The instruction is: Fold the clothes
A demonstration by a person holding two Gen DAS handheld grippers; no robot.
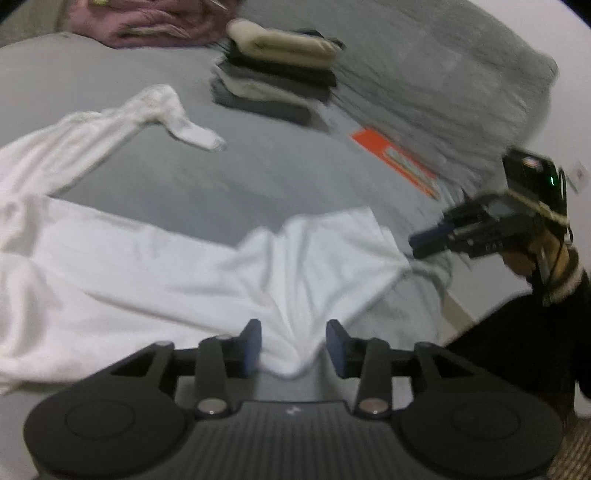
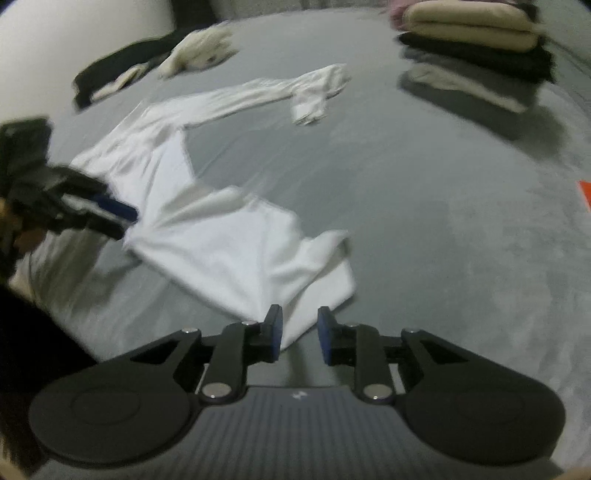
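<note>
A grey bed cover (image 1: pixel 280 173) carries the white garment (image 1: pixel 155 258), spread ahead of both claws. Only the right view shows dark and cream clothes (image 2: pixel 147 70) far left; the left view alone shows a mauve item (image 1: pixel 147 22). Left gripper (image 1: pixel 294 347) and right gripper (image 2: pixel 300 338) stand partly open, garment edge between unclamped pads.

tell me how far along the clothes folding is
Done: a stack of folded clothes sits at the far side of the grey surface. In hand: the white long-sleeved garment lies spread out; the left tool and right tool are both open at its near edge, gripping nothing. Left: fold it, then the dark and cream pieces beyond.
</note>
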